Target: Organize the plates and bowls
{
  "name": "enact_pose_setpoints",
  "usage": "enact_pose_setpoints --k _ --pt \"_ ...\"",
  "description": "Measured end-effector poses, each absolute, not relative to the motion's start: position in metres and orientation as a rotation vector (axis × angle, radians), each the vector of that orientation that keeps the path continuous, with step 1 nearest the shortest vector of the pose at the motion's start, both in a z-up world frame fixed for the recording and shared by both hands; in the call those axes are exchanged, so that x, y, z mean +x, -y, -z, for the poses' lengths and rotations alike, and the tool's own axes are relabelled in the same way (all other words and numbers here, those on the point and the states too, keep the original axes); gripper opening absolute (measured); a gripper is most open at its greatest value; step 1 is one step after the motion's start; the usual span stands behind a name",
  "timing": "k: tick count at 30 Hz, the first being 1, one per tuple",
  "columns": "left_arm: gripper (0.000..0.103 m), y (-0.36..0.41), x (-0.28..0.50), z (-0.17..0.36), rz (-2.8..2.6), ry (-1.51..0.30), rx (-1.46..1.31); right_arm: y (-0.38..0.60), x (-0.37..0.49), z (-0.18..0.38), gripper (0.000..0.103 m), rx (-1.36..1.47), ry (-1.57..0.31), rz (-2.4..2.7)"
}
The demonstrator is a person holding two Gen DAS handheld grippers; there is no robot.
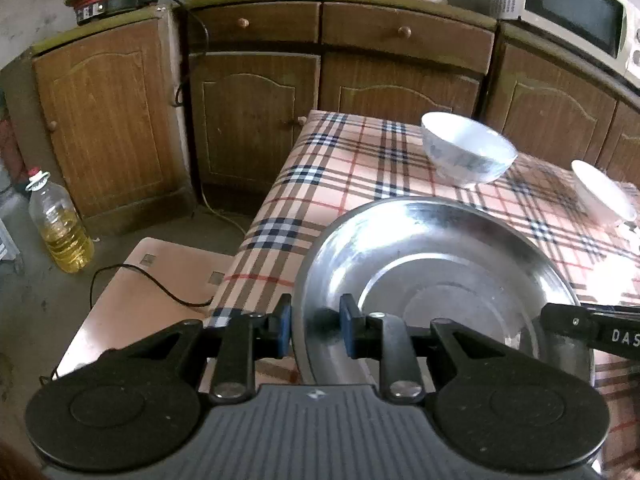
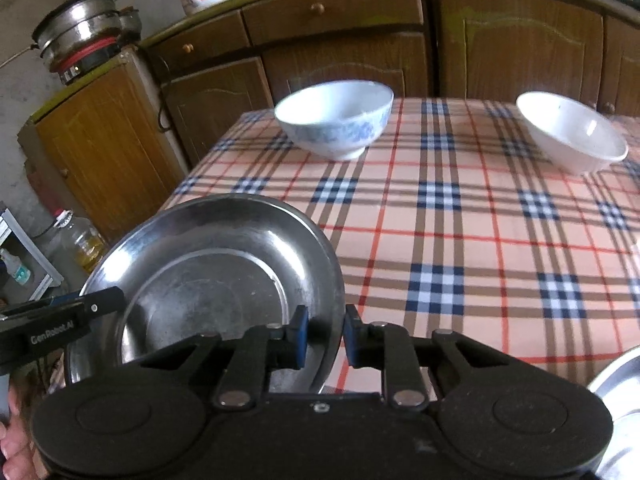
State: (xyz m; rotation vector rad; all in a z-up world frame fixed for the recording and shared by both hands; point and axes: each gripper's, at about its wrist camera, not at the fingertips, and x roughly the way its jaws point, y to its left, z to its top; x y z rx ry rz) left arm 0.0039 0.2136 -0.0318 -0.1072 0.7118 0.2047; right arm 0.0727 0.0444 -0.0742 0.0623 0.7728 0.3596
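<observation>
Grippers, left gripper (image 1: 315, 328) and right gripper (image 2: 324, 336), clamp opposite rims of the steel plate (image 1: 440, 264), bowls beyond on the desk (image 2: 460, 232).

An oil bottle (image 1: 60, 228) stands on the floor beside wooden cabinets (image 1: 256, 120).

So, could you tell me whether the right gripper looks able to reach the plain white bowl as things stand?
Probably not right away: the right gripper is shut on the steel plate rim, as is the left gripper. The checked cloth between it and the white bowl looks clear, so once it lets go, likely yes.
</observation>
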Motion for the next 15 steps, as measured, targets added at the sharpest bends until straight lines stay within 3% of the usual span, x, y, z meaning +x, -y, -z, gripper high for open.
enact_pose_setpoints --k 15 --pt "0.025 -0.188 -0.033 -0.002 -0.189 -0.682 -0.119 -0.016 0.024 0.028 0.024 0.056 -0.691 -0.363"
